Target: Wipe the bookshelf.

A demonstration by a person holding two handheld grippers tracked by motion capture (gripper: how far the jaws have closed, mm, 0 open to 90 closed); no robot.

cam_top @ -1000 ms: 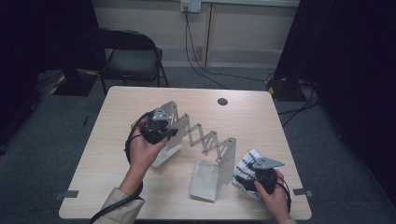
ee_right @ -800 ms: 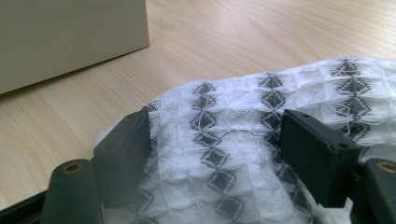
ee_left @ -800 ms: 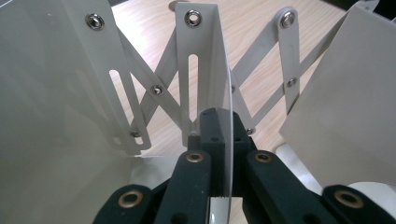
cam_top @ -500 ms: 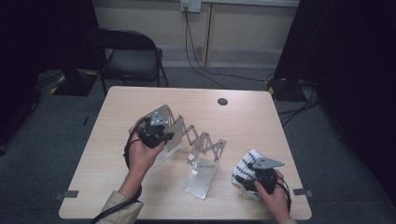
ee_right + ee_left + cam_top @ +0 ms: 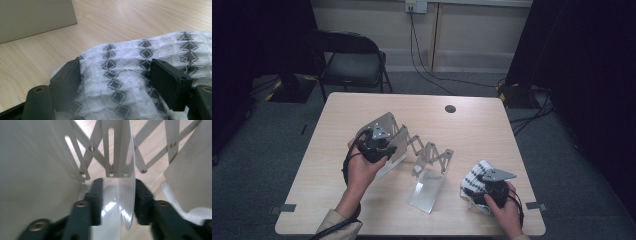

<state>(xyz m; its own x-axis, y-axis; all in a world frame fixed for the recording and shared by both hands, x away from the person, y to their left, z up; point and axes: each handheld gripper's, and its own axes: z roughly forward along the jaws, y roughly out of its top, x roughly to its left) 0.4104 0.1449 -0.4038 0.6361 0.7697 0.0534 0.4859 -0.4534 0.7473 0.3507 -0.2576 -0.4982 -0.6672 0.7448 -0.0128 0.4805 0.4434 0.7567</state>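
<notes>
On the table [image 5: 362,120], a pale metal scissor-lattice rack [image 5: 422,155], partly folded.

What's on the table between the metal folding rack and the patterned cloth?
Nothing: in the high view, bare table separates the rack from the cloth.

A thin, glossy grey metal plate [image 5: 126,195] stands edge-on between the two black fingers [image 5: 96,200] of the left gripper [image 5: 117,202], which have just been opening and leave gaps beside it. Behind the plate, pale grey scissor-lattice metal arms [image 5: 110,152] cross above the light wooden counter [image 5: 150,142].
</notes>
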